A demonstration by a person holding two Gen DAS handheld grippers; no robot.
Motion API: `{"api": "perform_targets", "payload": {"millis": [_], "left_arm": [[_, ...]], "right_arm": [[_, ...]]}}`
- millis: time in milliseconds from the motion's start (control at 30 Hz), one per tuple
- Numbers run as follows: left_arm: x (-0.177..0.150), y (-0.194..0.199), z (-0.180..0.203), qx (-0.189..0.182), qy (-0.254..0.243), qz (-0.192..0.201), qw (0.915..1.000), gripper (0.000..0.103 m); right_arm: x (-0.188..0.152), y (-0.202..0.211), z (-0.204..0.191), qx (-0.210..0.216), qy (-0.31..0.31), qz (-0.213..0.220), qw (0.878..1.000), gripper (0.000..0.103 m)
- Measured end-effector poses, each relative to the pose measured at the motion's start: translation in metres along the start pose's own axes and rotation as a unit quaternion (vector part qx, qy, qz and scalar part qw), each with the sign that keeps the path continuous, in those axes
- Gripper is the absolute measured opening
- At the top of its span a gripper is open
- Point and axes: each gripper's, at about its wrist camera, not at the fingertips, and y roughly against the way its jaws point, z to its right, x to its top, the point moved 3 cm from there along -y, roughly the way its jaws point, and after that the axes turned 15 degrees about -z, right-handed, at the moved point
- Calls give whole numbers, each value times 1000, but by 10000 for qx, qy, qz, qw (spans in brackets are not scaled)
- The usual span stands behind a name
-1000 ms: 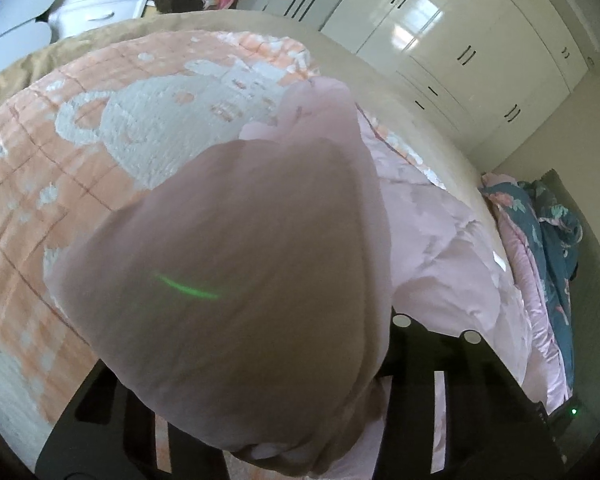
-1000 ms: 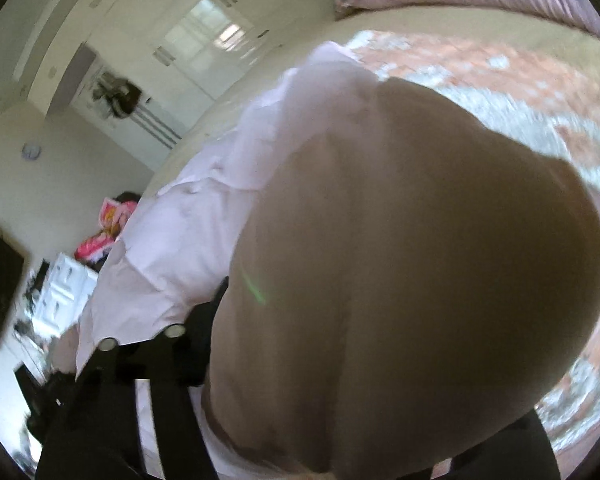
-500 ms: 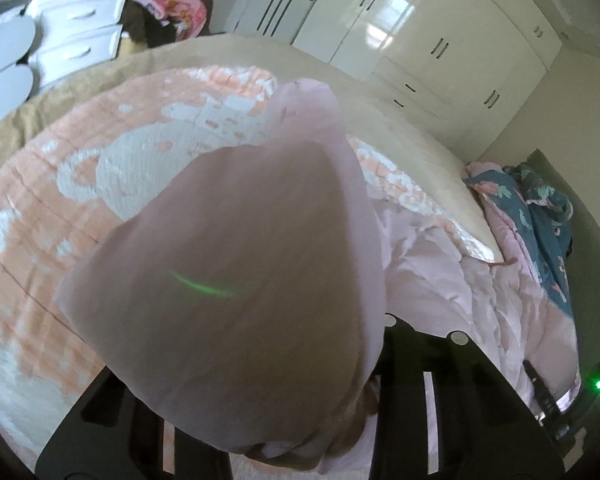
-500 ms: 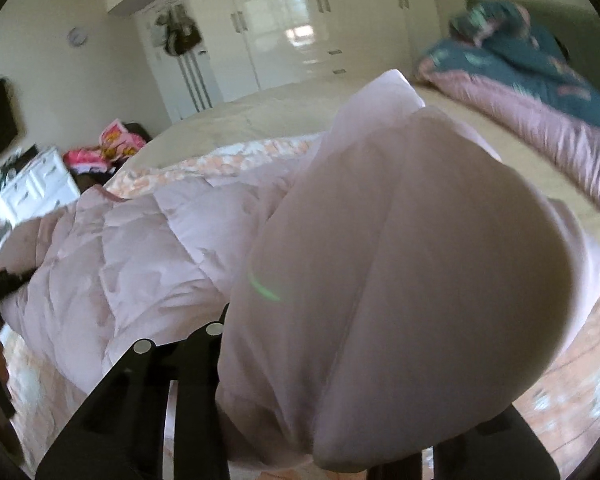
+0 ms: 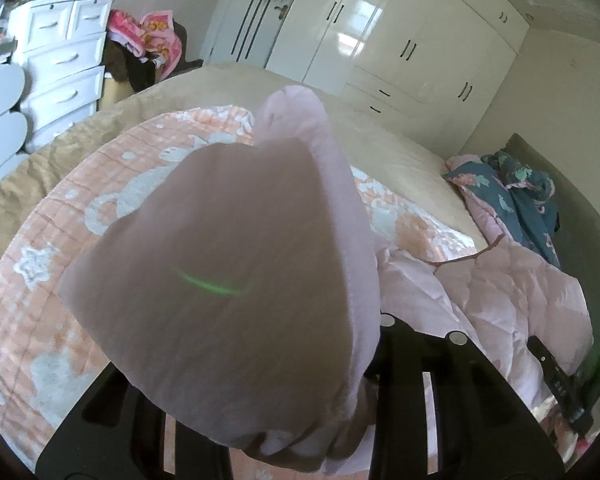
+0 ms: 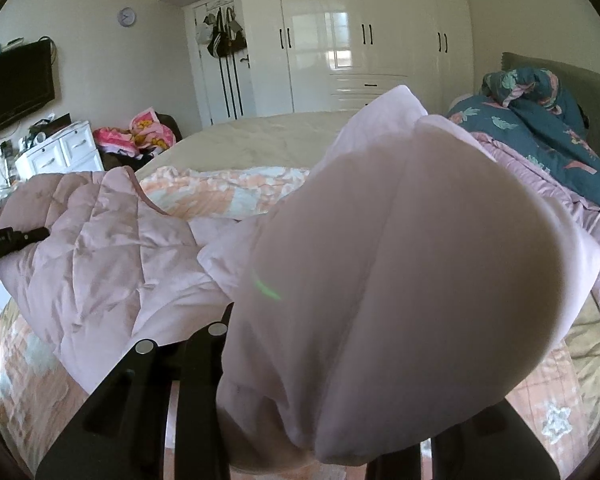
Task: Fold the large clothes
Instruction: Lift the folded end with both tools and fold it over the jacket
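A pale pink quilted jacket (image 5: 500, 300) lies partly spread on the bed and is lifted at two places. My left gripper (image 5: 276, 392) is shut on a bunched fold of it, and the cloth bulges up over the fingers (image 5: 416, 368) and hides the left one's tip. In the right wrist view the jacket (image 6: 100, 248) stretches away to the left. My right gripper (image 6: 340, 384) is shut on another puffy fold that covers most of the view. Each view shows the other black gripper at the jacket's far end (image 5: 556, 376) (image 6: 8, 240).
A peach and white patterned blanket (image 5: 32, 320) covers the beige bed sheet (image 6: 268, 140). A teal floral duvet (image 6: 540, 132) is heaped by the grey headboard. White wardrobes (image 6: 360, 40) line the far wall. White drawers (image 5: 60, 60) and a heap of pink clothes (image 5: 152, 36) stand beyond the bed.
Both grippers have risen with the jacket folds in them, so more of the room shows. The right wrist view has rolled from tilted to level. Both pairs of fingers have drawn closer on the cloth.
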Motion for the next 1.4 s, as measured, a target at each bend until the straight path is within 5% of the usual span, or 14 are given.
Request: {"api": "perform_targets", "payload": {"millis": [667,1400], "left_arm": [[-54,36,-23,-9,9,-133,9999,25],[-105,30,-39,213,-124,-350,9991,27]], "right_arm": [[-45,43,-23,-69,124,-85,9999,29],[-76,43,-10,0,-287,-256,9993,30]]}}
